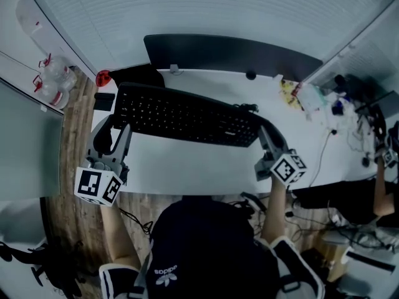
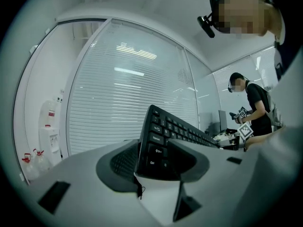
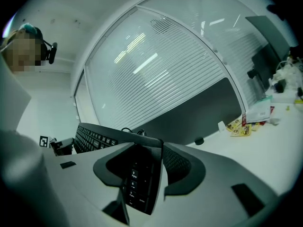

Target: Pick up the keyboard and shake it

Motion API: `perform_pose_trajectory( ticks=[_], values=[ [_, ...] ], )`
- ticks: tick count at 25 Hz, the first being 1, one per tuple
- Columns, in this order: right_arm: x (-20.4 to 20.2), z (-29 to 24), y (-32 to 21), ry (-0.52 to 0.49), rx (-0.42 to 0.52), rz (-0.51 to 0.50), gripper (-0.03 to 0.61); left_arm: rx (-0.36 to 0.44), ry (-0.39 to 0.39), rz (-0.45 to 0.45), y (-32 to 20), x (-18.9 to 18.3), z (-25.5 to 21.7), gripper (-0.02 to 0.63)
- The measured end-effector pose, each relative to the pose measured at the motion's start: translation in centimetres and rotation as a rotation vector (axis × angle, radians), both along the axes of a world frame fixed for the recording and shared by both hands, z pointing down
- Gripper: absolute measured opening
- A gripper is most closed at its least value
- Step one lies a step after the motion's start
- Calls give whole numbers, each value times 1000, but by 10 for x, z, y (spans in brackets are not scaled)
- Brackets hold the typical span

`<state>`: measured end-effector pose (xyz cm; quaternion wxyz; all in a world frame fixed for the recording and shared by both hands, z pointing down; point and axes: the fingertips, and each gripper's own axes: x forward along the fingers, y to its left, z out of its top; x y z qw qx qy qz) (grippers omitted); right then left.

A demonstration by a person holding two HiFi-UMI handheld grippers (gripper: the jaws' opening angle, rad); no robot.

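A black keyboard [image 1: 184,114] is held up off the white desk [image 1: 187,164], tilted with its keys toward me. My left gripper [image 1: 113,129] is shut on the keyboard's left end [image 2: 156,148]. My right gripper [image 1: 265,136] is shut on its right end, over the number pad [image 3: 139,178]. In both gripper views the keyboard stands on edge between the jaws. Its cable [image 1: 248,107] trails from the back right corner.
A dark monitor [image 1: 230,55] stands at the desk's back edge. Clutter and cables [image 1: 324,98] lie at the right end. A red object [image 1: 103,77] and a black item [image 1: 140,75] sit at the back left. Another person [image 2: 253,105] stands at a neighbouring desk.
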<state>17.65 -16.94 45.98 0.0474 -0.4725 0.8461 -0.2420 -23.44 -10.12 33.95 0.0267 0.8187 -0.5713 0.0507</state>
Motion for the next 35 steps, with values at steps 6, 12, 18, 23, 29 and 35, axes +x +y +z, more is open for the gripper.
perform_pose_trajectory(
  ticks=[6,12,18,23,29,35],
  values=[
    [-2,13,-4,-12,-41,16,178,3,-5,-15,-3,-2,0,195],
    [-6,17,-2,-10,-54,-2,179,-4,7,-1,-2,-3,2,192],
    [-4,3,-1,18,-17,-15,178,24,8,-10,4,-1,-11,192],
    [-6,2,-13,34,-8,5,179,20,10,-13,-6,-1,-4,192],
    [2,7,-9,10,-26,23,179,19,35,7,-3,-2,-2,187],
    [5,-3,1,46,-28,11,178,16,62,13,4,1,-7,187]
  ],
)
